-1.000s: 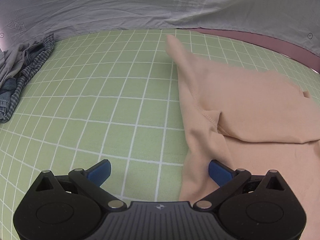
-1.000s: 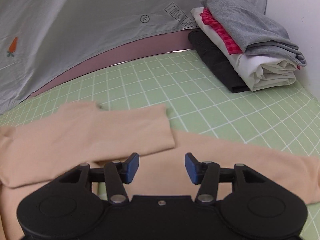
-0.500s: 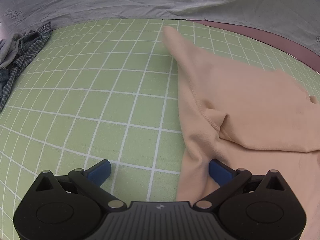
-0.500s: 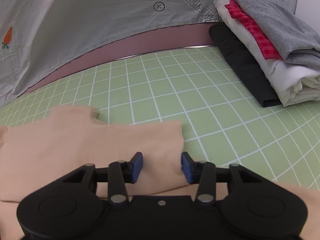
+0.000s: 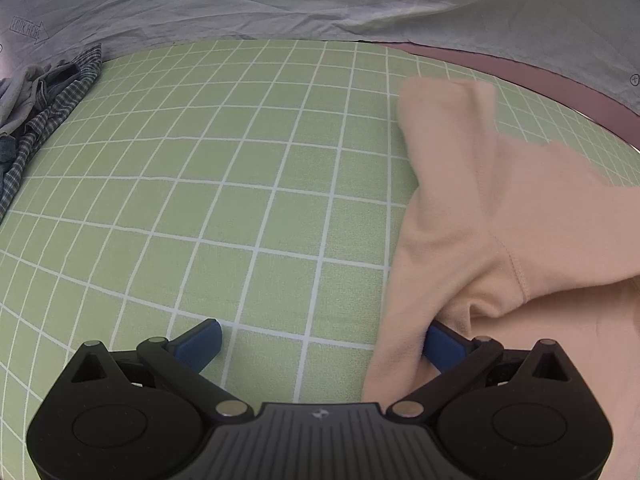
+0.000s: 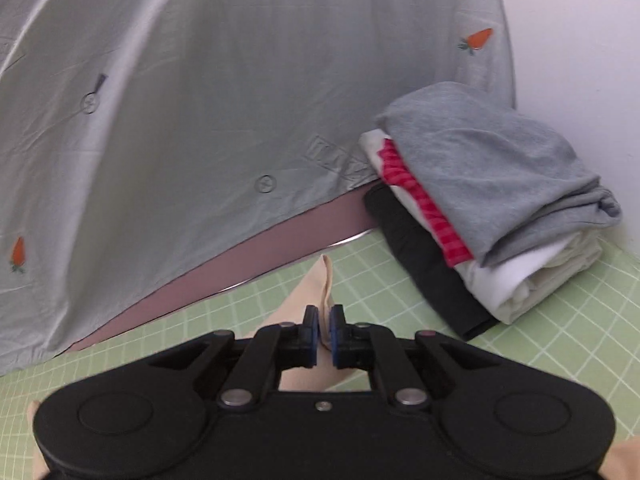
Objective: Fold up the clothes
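Peach-coloured garment (image 5: 520,216) lies spread over the right side of the green gridded mat (image 5: 240,200), part of it lifted and blurred. Over on the right, the right gripper (image 6: 325,330) has its blue pads pinched together on a fold of that same cloth (image 6: 320,280), which pokes up in a point just past the fingertips. The left gripper (image 5: 320,340) stands with its jaws wide apart; the left pad hangs over bare mat, while the garment's edge drapes across the other pad, so whether cloth and pad touch there is hard to say.

Only the left wrist view takes in a rumpled heap of checked and denim clothing (image 5: 36,120) at the mat's far left edge. Only the right wrist view shows a neat stack of folded clothes (image 6: 488,216) on the mat's far right: grey on top, then red-striped, white and black.

Behind everything a pale grey sheet (image 6: 200,100) with small carrot prints hangs down, with a dusky pink band (image 6: 240,268) beneath it along the mat's far edge.
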### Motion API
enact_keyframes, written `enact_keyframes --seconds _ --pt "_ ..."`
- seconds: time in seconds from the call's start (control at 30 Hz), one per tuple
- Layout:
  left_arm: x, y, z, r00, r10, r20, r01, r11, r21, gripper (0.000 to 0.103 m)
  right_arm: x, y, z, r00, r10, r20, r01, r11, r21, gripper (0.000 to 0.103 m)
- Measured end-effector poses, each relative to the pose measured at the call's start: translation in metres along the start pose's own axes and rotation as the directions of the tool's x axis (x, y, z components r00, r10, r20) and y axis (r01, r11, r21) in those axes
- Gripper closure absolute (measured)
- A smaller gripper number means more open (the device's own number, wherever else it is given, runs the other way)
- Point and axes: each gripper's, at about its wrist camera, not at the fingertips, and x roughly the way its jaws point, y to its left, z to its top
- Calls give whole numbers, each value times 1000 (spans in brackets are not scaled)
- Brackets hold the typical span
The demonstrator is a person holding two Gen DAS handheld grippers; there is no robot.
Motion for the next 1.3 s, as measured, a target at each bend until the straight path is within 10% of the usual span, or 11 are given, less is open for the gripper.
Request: enact_keyframes --seconds 0.27,0.4,0.7,1.07,1.17,1.23,1.3 --pt "-5 4 16 999 -38 -36 38 999 2 0 28 -22 -40 974 -132 -185 122 991 -60 98" --pt "-9 12 29 996 -87 -17 86 996 -39 1 29 -27 -55 960 -140 -242 139 990 -19 71" --pt "7 16 81 980 -192 54 197 976 -94 3 34 -29 -70 947 -124 -296 134 991 14 51" --pt "61 -23 139 962 -268 44 269 963 -27 32 43 -25 -70 938 -186 -294 184 982 -35 29" --pt "70 -29 144 957 -289 39 290 957 -18 61 44 -26 -70 941 -180 -286 175 984 -41 34" --pt "73 -32 146 952 -302 43 303 953 -13 96 44 -23 -69 946 -166 -278 154 986 -67 68" --pt "73 -31 146 955 -290 70 292 956 -24 98 44 -19 -67 952 -159 -262 139 986 -94 91"
